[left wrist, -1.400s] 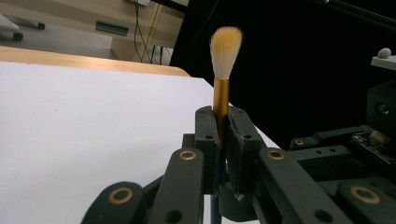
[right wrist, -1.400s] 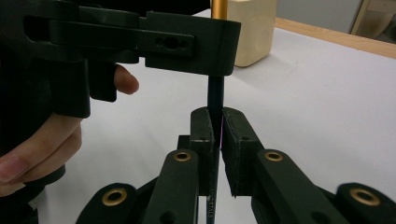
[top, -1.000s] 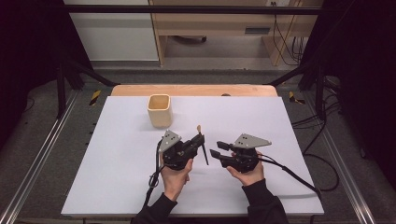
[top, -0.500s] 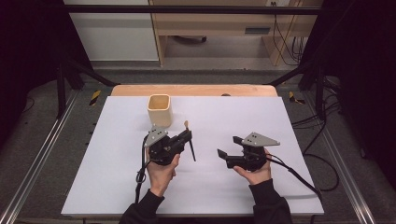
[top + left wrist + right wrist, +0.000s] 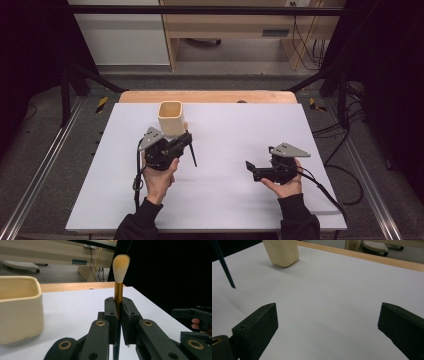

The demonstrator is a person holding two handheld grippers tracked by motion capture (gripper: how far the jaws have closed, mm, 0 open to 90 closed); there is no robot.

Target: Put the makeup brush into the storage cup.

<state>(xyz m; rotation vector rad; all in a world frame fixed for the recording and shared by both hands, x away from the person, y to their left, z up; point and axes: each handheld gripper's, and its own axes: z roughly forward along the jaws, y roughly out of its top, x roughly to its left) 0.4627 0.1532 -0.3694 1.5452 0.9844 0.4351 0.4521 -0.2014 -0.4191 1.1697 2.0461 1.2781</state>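
A: The left gripper (image 5: pixel 117 315) is clenched on the brush (image 5: pixel 118 293) at its gold ferrule, bristles standing above the fingertips, dark handle hanging below them. The cup (image 5: pixel 171 118) sits just beyond the fingers.

B: So I'd keep the brush's long axis near upright, lift the handle tip over the rim, then lower it in handle first?

A: Probably. The right gripper (image 5: pixel 325 327) has just been opening; its jaws stand wide with nothing between them, well apart.

Brush (image 5: pixel 192 150) in left gripper (image 5: pixel 184 140)
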